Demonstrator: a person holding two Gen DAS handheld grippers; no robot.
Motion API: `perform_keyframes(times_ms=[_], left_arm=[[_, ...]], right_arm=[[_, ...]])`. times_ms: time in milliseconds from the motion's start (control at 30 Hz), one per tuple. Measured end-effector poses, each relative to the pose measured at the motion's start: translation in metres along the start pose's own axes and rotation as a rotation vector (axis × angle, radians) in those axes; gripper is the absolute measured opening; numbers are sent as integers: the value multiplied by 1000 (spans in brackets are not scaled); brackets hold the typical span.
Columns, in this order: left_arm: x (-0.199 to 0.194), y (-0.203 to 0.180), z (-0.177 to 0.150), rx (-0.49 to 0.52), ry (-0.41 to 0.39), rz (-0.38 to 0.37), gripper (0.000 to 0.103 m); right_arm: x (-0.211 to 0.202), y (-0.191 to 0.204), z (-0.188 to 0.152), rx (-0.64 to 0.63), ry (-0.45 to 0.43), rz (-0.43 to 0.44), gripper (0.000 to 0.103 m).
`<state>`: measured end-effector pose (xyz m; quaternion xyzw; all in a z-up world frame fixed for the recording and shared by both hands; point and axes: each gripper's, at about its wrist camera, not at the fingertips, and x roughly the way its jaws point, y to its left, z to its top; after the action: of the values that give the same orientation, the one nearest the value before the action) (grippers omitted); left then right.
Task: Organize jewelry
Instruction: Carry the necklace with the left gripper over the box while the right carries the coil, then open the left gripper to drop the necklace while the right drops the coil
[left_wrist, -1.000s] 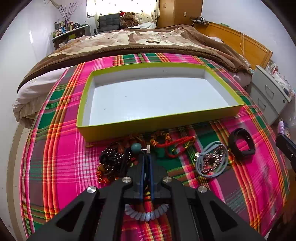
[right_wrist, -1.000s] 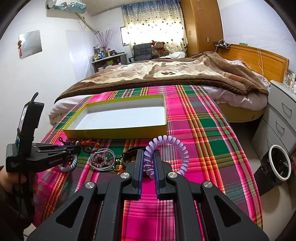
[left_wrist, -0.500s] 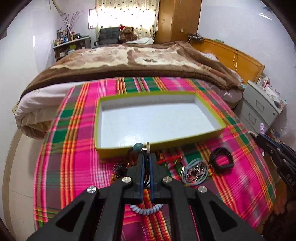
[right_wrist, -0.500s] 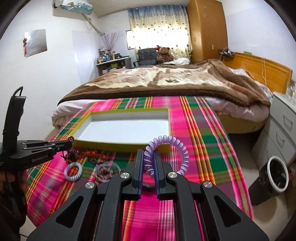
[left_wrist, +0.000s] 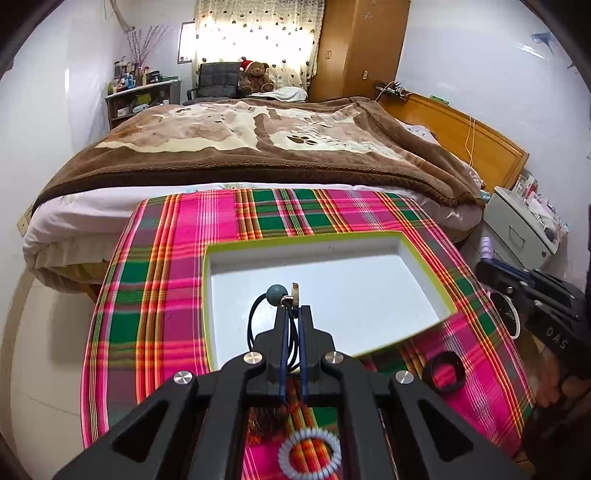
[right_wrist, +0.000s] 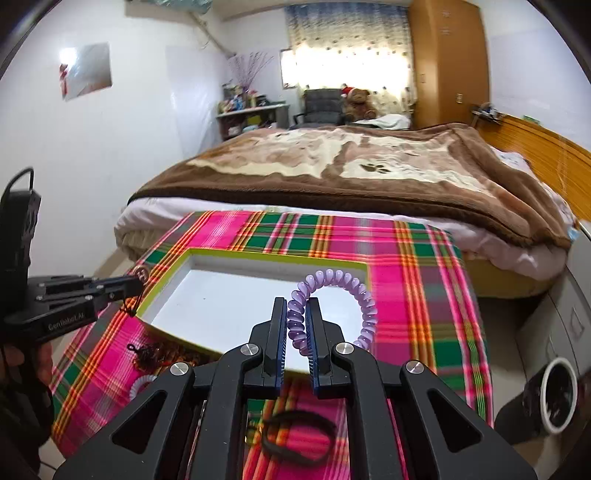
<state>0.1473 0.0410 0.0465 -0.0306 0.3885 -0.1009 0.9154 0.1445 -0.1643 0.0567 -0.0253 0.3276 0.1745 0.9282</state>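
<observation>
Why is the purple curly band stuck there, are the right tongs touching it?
Touching. The right wrist view shows the right tongs squeezing the purple curly band from both sides.

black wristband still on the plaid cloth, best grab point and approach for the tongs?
Grip the black wristband across one side of its loop, one finger inside the opening and one outside, coming from above. It appears to lie flat on the plaid cloth, apart from the other pieces, with an open middle, so a top-down pinch on the strap looks cleaner than a sideways scoop.

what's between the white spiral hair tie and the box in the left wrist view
In the left wrist view, a dark beaded bracelet pile with red cord lies between the white spiral hair tie and the box, mostly hidden behind the left gripper.
</observation>
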Motion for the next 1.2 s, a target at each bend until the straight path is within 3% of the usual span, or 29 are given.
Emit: perform_keyframes(times_ms=[233,533,833,1200], left_arm=[[36,6,19,-3,35,-12,5],[77,19,25,-30,102,-14,5],[109,23,20,-11,177,0,5],[121,29,19,-43,202,7,5]], right_arm=[[62,-9,19,4,104,16,10],[121,-14,18,-6,221,13,10],[153,-13,13,-33,301,9,10],[168,-10,15,-38,320,3,10]])
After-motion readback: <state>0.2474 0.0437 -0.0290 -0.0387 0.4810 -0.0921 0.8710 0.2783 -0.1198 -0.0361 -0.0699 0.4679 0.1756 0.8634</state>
